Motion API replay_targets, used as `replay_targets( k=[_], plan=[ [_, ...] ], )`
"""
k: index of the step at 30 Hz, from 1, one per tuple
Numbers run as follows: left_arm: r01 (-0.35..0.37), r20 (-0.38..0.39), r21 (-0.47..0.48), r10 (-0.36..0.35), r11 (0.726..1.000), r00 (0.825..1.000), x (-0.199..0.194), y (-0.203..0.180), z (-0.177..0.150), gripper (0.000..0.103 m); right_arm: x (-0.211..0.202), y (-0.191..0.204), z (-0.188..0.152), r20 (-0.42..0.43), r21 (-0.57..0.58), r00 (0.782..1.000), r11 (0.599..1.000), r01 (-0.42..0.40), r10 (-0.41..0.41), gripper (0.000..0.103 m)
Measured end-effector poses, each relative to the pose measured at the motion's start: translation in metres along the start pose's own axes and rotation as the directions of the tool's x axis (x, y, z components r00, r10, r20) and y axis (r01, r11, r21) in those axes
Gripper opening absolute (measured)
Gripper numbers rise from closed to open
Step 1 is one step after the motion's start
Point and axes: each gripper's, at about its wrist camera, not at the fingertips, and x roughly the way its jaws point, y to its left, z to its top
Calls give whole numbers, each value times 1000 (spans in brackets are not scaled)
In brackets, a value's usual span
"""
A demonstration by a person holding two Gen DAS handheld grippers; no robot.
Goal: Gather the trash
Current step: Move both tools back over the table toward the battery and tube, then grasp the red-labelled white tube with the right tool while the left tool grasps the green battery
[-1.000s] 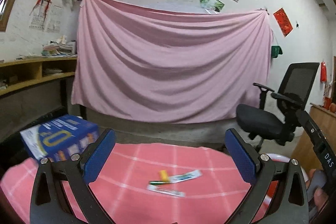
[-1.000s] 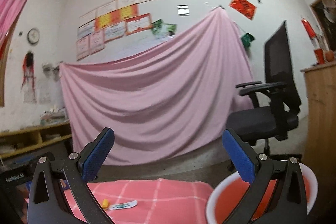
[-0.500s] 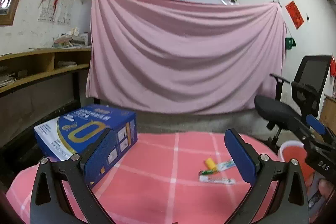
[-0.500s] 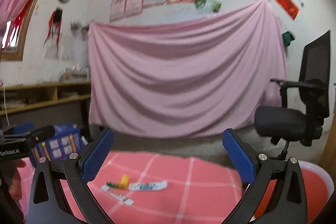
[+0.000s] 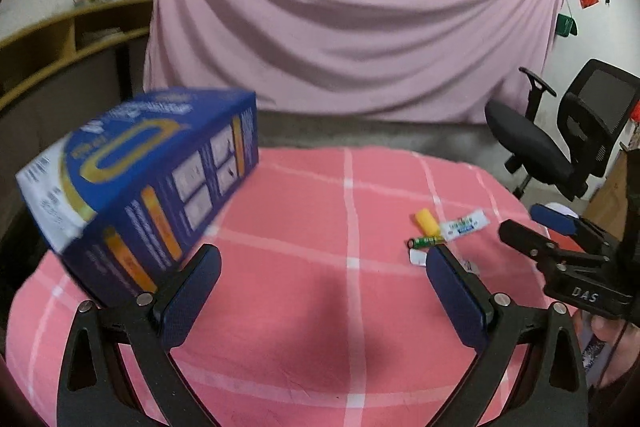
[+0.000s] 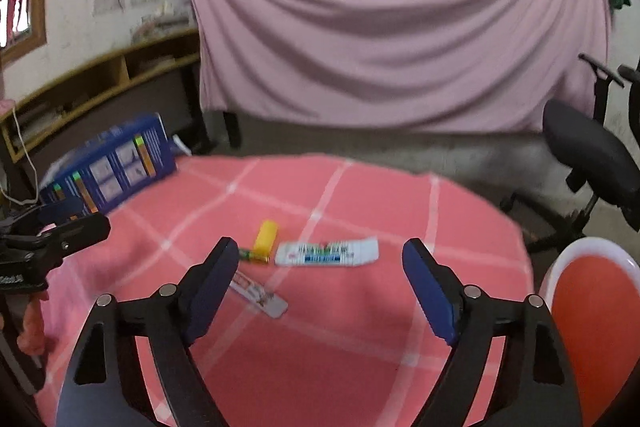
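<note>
Scattered on the counter (image 6: 360,327), draped in pink cloth crossed by pale stripes: a stubby yellow cap (image 6: 266,236), a slim green battery (image 6: 253,254) touching its near end, a flat white wrapper (image 6: 327,252) printed in green and blue just right of both, and a narrow flat white strip (image 6: 259,294) nearer the camera. Right gripper (image 6: 316,287) tilted down over this litter, jaws closing yet well apart, nothing between the blue pads; strip partly behind the left pad, wrapper just beyond the gap. Left gripper (image 5: 322,297) spread wide and empty, litter off near its right pad. Glossy blue cardboard box (image 5: 148,183) beside its left pad. Round red basin (image 6: 592,327), white-rimmed, past the counter's right edge.
</note>
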Motion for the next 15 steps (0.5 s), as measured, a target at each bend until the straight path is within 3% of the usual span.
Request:
replay_targets(
  k=[4,7,9,13,15],
  plan=[
    [25,-60,-13,-25,1000,998,8,2,-1,86,23,3,-2,-133,-10,990,998,-55,53,74],
    [27,-113,-20,-29,999,993,15,1,4,73,34,9,-5,-200,-26,974,993,-116,109,60],
    [27,-144,-27,-31,999,989,21,0,6,71,39,14,-7,-235,-47,965,990,-132,117,54],
    [36,-182,-31,-41,999,982,28,2,8,58,38,22,-8,-249,-82,958,983,-166,141,35],
    [43,-188,-21,-46,999,981,30,0,9,58,36,22,-9,-248,-79,956,980,-180,156,31]
  ],
)
